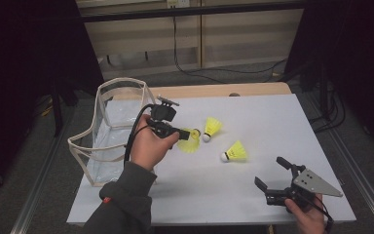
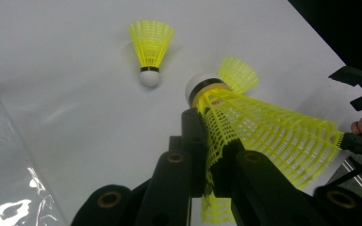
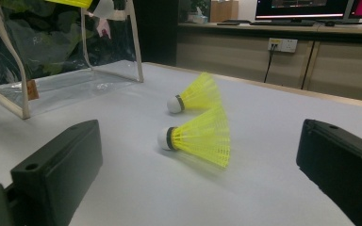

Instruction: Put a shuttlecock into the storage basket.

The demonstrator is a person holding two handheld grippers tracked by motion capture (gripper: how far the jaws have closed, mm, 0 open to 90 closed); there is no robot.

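Monitors [image 3: 311,9] show up behind the table in the right gripper view. Left gripper [image 2: 207,155] pinches a yellow shuttlecock [image 2: 264,127] by its skirt, next to the clear bag [image 1: 112,131]; right gripper [image 1: 272,178] sits wide open, holding nothing.

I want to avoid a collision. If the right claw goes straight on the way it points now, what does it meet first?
Probably the nearer yellow shuttlecock, lying on the white table between the open right claw jaws' line. The second shuttlecock lies beyond it; depth is uncertain.
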